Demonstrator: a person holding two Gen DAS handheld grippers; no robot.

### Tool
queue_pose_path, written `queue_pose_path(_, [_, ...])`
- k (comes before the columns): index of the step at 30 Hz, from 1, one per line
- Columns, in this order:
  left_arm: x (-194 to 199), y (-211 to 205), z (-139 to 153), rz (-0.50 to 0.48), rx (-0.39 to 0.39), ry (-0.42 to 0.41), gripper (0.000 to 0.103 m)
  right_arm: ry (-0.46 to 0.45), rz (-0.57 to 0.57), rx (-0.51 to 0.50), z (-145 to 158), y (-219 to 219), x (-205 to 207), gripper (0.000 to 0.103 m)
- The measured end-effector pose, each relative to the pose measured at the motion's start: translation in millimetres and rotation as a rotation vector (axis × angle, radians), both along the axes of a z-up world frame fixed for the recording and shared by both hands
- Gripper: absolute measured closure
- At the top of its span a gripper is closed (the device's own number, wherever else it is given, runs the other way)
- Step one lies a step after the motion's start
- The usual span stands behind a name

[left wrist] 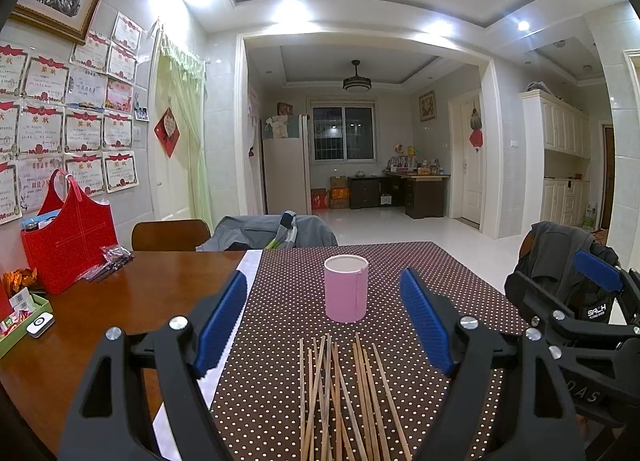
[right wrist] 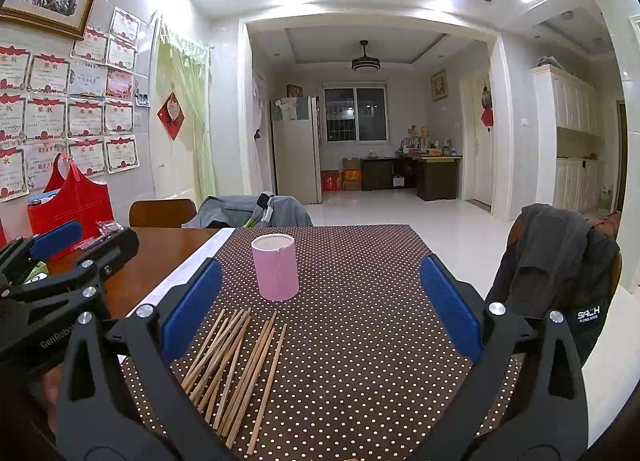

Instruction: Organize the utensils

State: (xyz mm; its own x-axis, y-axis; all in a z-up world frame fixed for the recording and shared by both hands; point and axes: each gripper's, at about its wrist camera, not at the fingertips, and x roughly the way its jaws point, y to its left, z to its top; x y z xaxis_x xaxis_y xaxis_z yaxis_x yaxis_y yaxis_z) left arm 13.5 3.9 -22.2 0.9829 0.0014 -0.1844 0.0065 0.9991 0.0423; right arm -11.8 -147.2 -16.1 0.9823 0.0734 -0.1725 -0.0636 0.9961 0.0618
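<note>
Several wooden chopsticks (left wrist: 344, 397) lie loose on a brown polka-dot cloth (left wrist: 420, 261), just in front of my left gripper (left wrist: 324, 325), which is open and empty above them. A pink cylindrical cup (left wrist: 346, 288) stands upright beyond them. In the right wrist view the chopsticks (right wrist: 236, 365) lie left of centre, the pink cup (right wrist: 276, 267) behind them. My right gripper (right wrist: 320, 301) is open and empty, to the right of the pile. The right gripper also shows in the left wrist view (left wrist: 576, 301), and the left gripper in the right wrist view (right wrist: 60, 257).
The cloth (right wrist: 360, 321) covers the right part of a wooden table (left wrist: 120, 301). A red bag (left wrist: 68, 237), small packets (left wrist: 108, 261) and a green box (left wrist: 20, 321) sit at the left. Chairs draped with jackets stand behind (left wrist: 272, 233) and to the right (right wrist: 560, 273).
</note>
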Motion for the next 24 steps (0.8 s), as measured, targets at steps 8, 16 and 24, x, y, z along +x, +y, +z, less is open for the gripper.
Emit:
queue_pose_path(8, [12,7,-6,0.001,0.019,0.052,0.025,0.084,0.017,0.016,-6,5,20,0.006])
queue_pose_path(16, [53,31,-25,-0.054,-0.038,0.235,0.025,0.260,0.085,-0.003,-31,19,63,0.006])
queue_pose_path(24, [109,57,-71,-0.094,-0.061,0.521,0.025,0.431,0.110,-0.027,-63,33,99,0.006])
